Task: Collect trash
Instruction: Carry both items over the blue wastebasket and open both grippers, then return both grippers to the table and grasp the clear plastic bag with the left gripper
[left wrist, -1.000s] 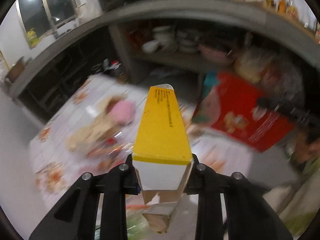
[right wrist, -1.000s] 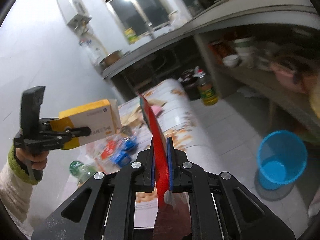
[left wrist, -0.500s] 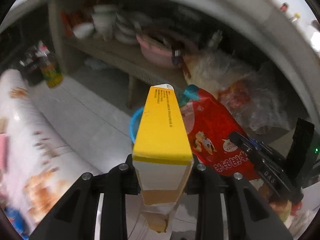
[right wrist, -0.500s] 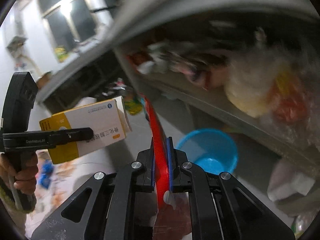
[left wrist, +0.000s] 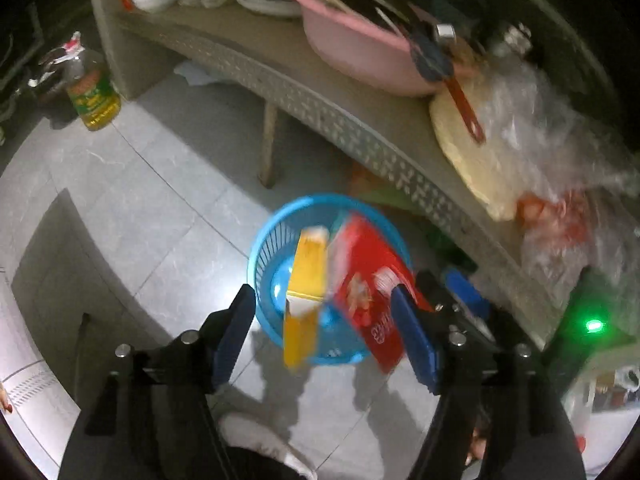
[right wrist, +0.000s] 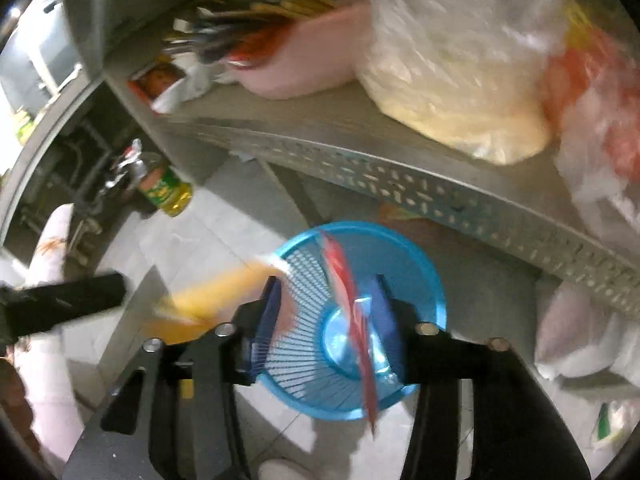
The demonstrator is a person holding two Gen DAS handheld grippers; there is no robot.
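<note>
Both claws point down over the round blue plastic slatted waste basket (left wrist: 264,276) on the grey tiled floor (left wrist: 160,216). The left claw (left wrist: 324,336) has its jaws opening, and the yellow-and-white cardboard carton (left wrist: 306,276) sits loose between them, no pad pressing it, over the basket's mouth. The right claw (right wrist: 328,320) is likewise opening, and the flat red foil snack bag (right wrist: 352,320) stands edge-on between its pads, apparently free. Risk: the carton, seen from the right wrist as an orange streak at the rim, may strike the rim and tip onto the floor; the light bag may drift wide or snag on a pad. Motion blur smears both items, so contact with the basket cannot be confirmed. The basket's contents are obscured, and the wicker shelf (left wrist: 360,120) behind is only partly legible.
</note>
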